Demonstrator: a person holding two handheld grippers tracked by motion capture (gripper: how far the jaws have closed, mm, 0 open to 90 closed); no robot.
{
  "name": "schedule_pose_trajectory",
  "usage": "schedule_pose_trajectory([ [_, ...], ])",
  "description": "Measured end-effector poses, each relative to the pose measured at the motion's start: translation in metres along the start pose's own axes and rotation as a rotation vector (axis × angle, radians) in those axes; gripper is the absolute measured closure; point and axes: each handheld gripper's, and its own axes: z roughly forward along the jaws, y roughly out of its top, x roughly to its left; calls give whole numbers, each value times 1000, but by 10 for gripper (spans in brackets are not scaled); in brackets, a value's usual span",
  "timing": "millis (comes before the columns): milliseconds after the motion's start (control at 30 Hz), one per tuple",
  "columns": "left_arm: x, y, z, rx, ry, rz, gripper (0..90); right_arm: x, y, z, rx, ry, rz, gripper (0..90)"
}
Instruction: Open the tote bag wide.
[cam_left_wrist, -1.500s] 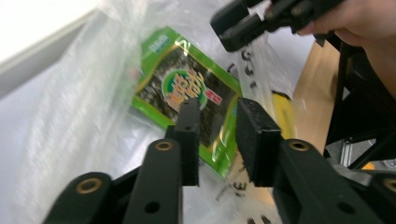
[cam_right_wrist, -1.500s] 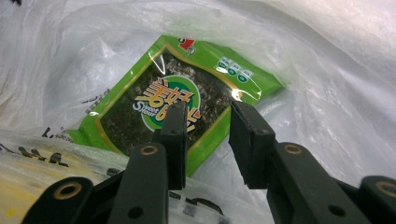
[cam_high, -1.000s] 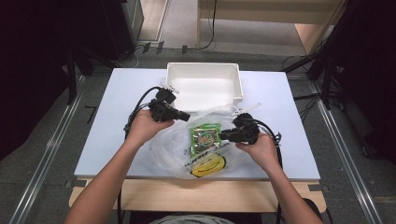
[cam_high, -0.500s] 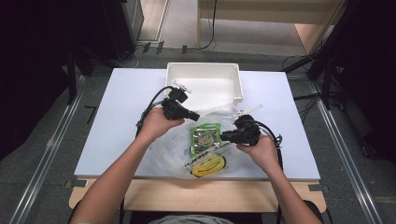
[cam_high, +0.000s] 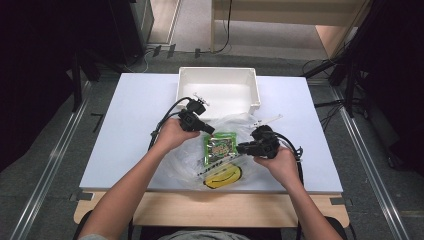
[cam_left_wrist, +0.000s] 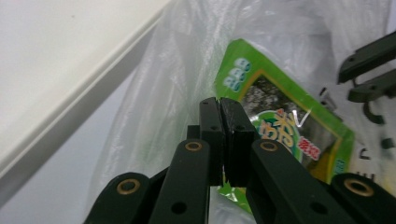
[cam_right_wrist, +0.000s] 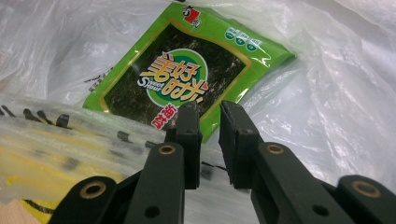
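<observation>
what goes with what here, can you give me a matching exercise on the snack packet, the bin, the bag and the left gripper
Things:
1. seaweed snack packet
2. white bin
3. clear plastic bag
4. left gripper

Descriptions:
A. jaws pressed together
B. green, lying inside the bag
C. at the far edge of the table
D. crumpled, printed with a yellow smiley

Pairs: 1-B, 2-C, 3-D, 4-A
</observation>
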Motion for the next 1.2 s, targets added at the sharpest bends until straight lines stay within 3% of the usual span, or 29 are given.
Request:
schedule_pose_trajectory([
  [267, 14, -1, 7, -10, 40, -25, 895, 2, -5, 0, 10, 3, 4, 830],
  [433, 21, -2, 13, -14, 60, -42, 891, 6, -12, 0, 29, 14, 5, 900],
  [767, 25, -3, 22, -20, 76, -55, 889, 13, -30, -2, 36, 14, -1, 900],
  [1200, 29, -5, 27, -23, 62, -58, 890, 29, -57, -2, 63, 6, -15, 900],
])
